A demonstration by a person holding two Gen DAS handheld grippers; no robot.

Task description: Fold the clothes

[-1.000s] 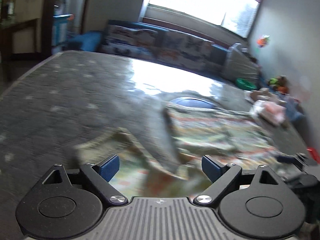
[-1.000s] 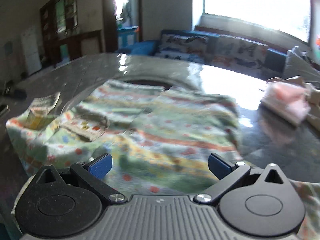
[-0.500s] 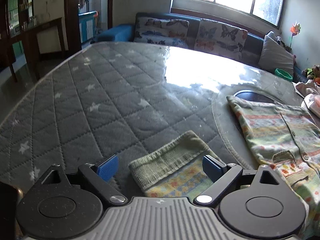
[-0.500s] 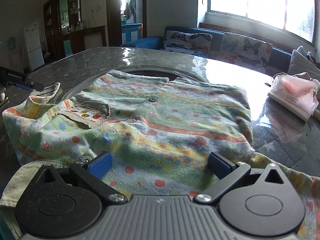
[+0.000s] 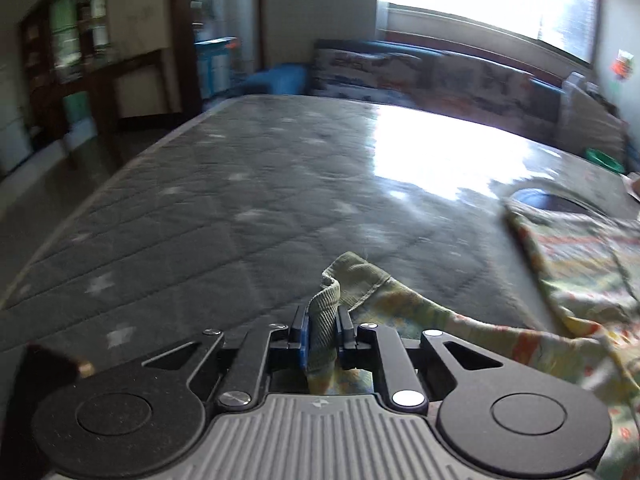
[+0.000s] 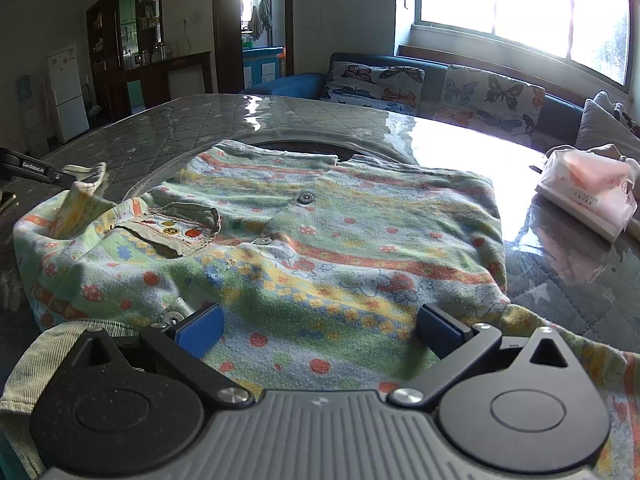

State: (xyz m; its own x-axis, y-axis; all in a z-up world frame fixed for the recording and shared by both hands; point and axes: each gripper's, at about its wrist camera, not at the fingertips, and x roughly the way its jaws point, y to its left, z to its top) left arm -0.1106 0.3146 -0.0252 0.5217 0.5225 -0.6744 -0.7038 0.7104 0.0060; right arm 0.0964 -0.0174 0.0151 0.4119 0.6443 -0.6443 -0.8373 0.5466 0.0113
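Note:
A small child's top (image 6: 320,240) with pastel stripes, dots and snap buttons lies spread on the quilted grey table cover (image 5: 240,200). In the left wrist view my left gripper (image 5: 322,320) has its jaws closing, and the blue pads press on the ribbed green sleeve cuff (image 5: 352,276), which stands up between them. The right wrist view shows that gripper (image 6: 36,170) at the far left with the raised cuff (image 6: 86,178). My right gripper (image 6: 320,324) hovers open over the top's near hem, with only flat cloth below its fingers.
A pink-and-white tissue pack (image 6: 588,192) lies on the table at the right. A dark round recess (image 6: 304,148) shows just beyond the collar. A butterfly-print sofa (image 6: 400,80) stands behind the table under a bright window. Another ribbed cuff (image 6: 40,360) lies at my lower left.
The left gripper's jaws went from wide apart to pinched on the sleeve cuff, which now stands up off the table. The right gripper has stayed in place.

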